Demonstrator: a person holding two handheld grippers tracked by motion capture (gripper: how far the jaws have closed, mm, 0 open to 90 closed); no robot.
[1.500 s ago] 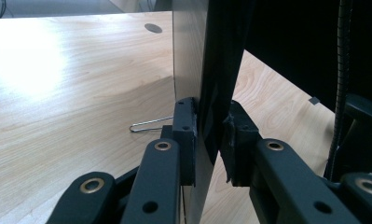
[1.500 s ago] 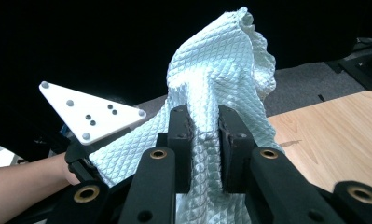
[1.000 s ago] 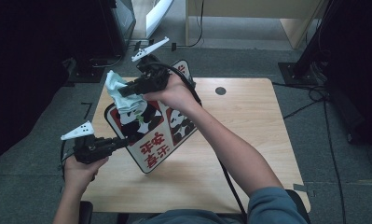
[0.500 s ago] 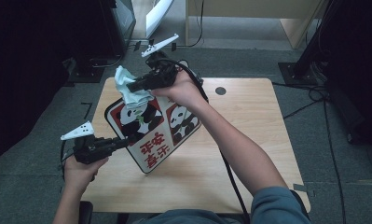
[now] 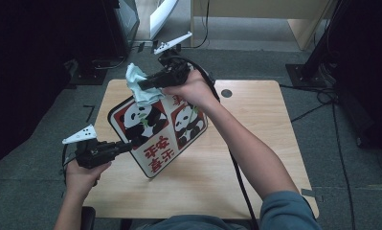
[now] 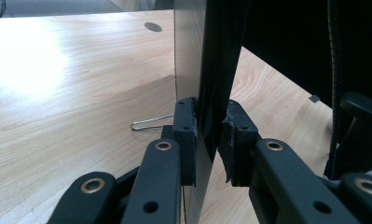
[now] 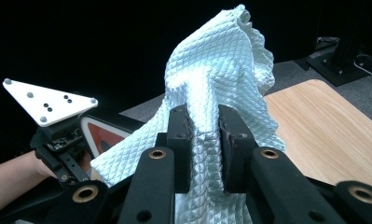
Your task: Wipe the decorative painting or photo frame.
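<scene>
Cloth (image 5: pixel 140 86) shifted along panda sign (image 5: pixel 160 132), right gripper (image 5: pixel 143 85) moved, left gripper (image 5: pixel 127 147) unmoved

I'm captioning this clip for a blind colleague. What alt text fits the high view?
A person at a wooden table holds a panda sign tilted up on edge with the left gripper, while the right gripper presses a pale cloth against the sign's upper edge.
</scene>
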